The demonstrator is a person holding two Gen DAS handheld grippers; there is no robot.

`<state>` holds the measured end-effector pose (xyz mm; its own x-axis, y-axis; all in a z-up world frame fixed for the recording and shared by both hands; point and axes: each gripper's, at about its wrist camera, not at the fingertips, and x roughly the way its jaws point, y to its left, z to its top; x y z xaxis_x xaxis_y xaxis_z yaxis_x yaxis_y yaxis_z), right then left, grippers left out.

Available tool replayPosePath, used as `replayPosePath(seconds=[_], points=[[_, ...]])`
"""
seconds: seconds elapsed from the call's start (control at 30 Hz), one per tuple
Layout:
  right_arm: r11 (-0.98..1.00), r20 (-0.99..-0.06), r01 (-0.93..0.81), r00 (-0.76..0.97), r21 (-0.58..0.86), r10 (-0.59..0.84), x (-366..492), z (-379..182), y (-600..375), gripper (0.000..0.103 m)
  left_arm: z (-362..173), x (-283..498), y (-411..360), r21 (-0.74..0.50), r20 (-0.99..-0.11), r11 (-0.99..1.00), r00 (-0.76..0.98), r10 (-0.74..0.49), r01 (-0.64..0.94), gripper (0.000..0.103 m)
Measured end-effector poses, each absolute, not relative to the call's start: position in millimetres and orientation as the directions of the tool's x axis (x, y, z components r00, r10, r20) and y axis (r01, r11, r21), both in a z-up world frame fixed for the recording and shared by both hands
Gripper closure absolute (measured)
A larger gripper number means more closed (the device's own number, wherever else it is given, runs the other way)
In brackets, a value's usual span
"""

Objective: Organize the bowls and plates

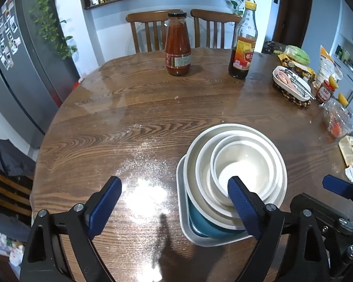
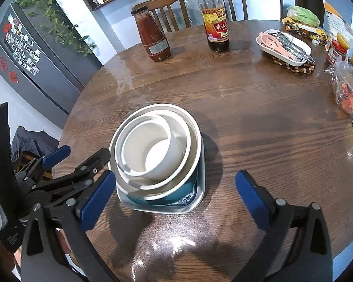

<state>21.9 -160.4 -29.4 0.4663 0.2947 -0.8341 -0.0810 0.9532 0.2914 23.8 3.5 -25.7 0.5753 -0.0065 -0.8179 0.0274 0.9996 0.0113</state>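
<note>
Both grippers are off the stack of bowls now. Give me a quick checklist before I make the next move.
1. Left gripper open, nothing between its fingers: ok.
2. Right gripper open, nothing held: ok.
3. White bowls nested by size, smallest innermost: ok, though the innermost bowl sits off-centre and tilted.
4. Blue dish under the bowls, on the white square plate: ok.
5. Stack fully on the table, away from the edge: ok.
6. Sauce jar and dark bottle upright, apart from the stack: ok.
</note>
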Motion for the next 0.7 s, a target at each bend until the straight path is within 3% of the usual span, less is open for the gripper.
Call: replayPosePath(seconds=[0.7], points=[[0.96,-0.829,-0.098,0.486,0.264,0.277,9,-28,-164,0.0,-17,5,8,-0.002,-0.817,0.999,0.576,-0.02,0.032,0.003]])
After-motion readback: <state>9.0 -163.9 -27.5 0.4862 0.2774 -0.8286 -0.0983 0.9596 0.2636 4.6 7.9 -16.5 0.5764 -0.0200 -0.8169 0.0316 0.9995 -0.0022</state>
